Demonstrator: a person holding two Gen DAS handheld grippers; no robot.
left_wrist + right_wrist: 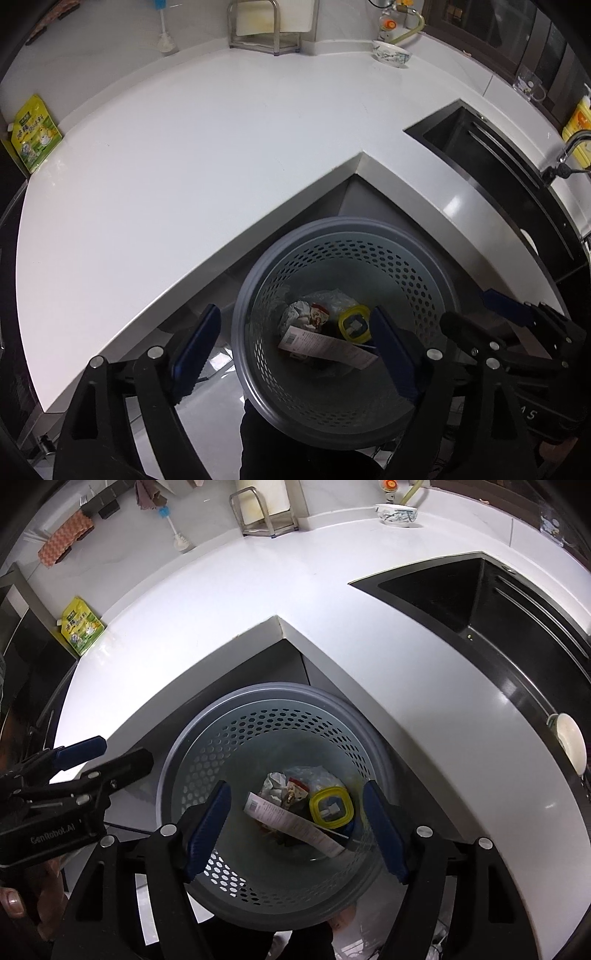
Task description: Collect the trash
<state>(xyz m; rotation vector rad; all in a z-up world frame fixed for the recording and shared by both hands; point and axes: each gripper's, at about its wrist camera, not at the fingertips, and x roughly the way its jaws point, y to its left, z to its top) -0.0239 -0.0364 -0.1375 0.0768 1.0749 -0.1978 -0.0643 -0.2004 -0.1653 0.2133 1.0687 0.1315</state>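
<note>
Countertop, white and L-shaped, fills both views, its inner corner pointing at the perforated grey bin on the floor just below. A black sink is cut into the right-hand run. At the far left edge leans a yellow-green pouch; near the back edge sit a metal rack and a patterned bowl.

Trash lies at the bin's bottom: a long paper receipt, a yellow-rimmed lid, crumpled wrappers. All look light; the receipt is floppy and best pinched at an end, the lid stiff and best gripped by its rim.

Both the left gripper and right gripper hang over the bin, spread wide and empty.
</note>
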